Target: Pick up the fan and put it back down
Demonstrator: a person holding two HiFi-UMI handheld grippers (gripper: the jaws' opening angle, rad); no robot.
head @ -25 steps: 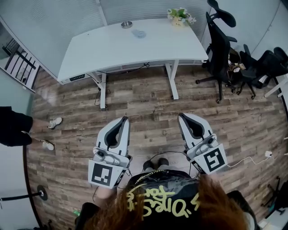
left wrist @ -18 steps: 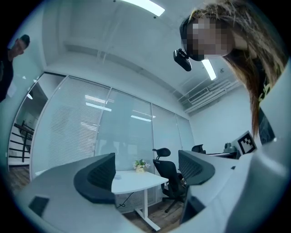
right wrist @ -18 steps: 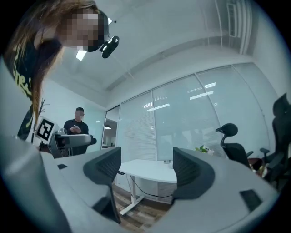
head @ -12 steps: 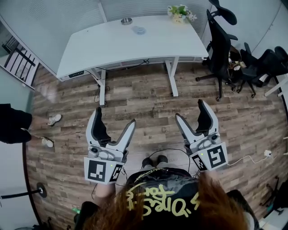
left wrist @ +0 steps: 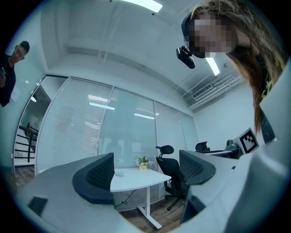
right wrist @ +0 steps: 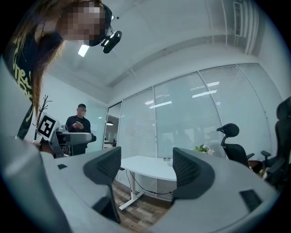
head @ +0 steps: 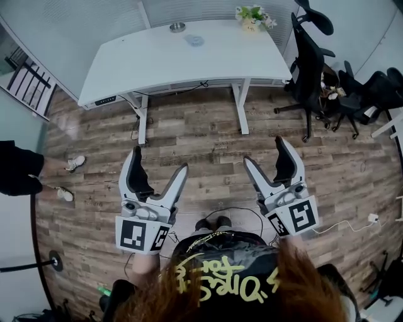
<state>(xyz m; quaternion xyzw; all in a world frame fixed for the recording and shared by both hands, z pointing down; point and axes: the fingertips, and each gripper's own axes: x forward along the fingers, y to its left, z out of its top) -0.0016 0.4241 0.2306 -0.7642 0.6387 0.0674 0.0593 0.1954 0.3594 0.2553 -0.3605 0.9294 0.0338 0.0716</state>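
Both tools, shut a second ago, now stand wide. The left gripper (head: pixel 160 160) and the right gripper (head: pixel 264 151) have just swung their jaws apart, and they have kept that spread since half a second ago. Both are held level over the wooden floor (head: pixel 208 135), with nothing between the pads in either gripper view. They have stayed side by side in front of the person, well short of the white desk (head: pixel 145 69).

The fan (head: pixel 195 41) lies on the far side of that desk, well apart from both grippers. A small bowl (head: pixel 177 27) sits near it and a pot of flowers (head: pixel 252 14) stands at the far right corner.

The fan is too small in every view to make out its shape. The person's hands and arms are hidden beneath hair (head: pixel 227 289) in the head view. A bystander (head: pixel 17 175) at the left is cut off by the frame edge, as are the office chairs (head: pixel 308 63) at the right.
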